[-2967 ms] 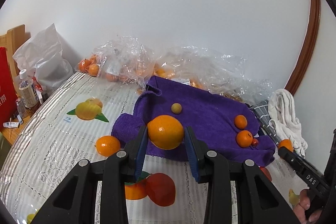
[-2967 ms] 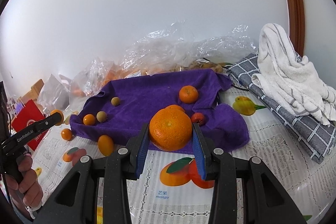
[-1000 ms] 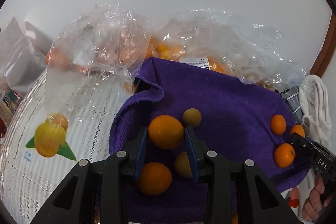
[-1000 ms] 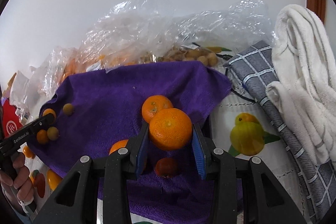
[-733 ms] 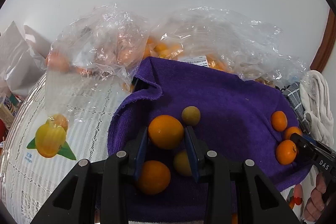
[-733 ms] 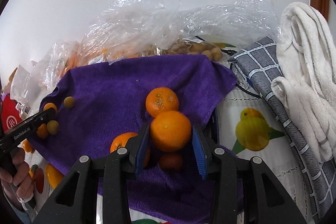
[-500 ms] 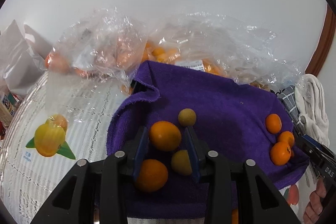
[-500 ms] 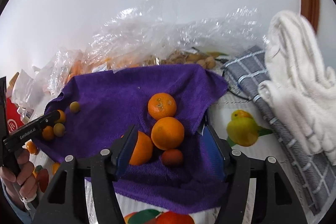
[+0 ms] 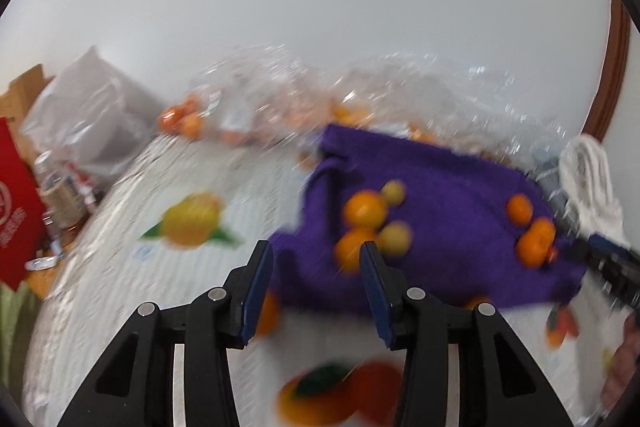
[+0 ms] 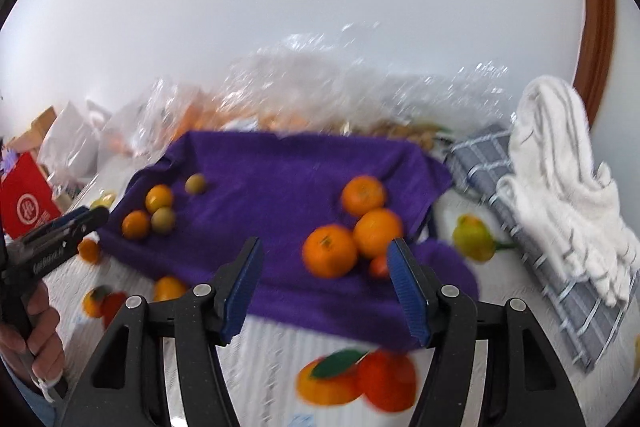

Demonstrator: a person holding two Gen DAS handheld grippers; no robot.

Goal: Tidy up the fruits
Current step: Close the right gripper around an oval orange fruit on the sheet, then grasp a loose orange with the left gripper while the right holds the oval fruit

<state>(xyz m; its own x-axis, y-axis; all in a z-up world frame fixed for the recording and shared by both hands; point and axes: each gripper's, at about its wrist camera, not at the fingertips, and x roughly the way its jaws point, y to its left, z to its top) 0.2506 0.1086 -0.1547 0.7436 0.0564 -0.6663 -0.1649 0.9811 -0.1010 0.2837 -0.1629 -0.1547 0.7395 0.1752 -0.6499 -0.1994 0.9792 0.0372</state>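
Table under a white lace cloth printed with fruit

The table (image 10: pixel 280 351) carries a spread purple terry towel (image 10: pixel 280 179), crumpled clear plastic bags (image 10: pixel 304 95) behind it, a grey checked cloth (image 10: pixel 560 291) at the right, and two loose small orange fruits (image 10: pixel 89 250) (image 10: pixel 170 287) just beside the towel's near-left edge.

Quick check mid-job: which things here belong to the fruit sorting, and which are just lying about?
Job:
- oranges
- small yellow-green fruits
- purple towel
- stray orange off the towel
- left claw, right claw, both open

Lying about:
- white towel
- checked cloth
- red bag
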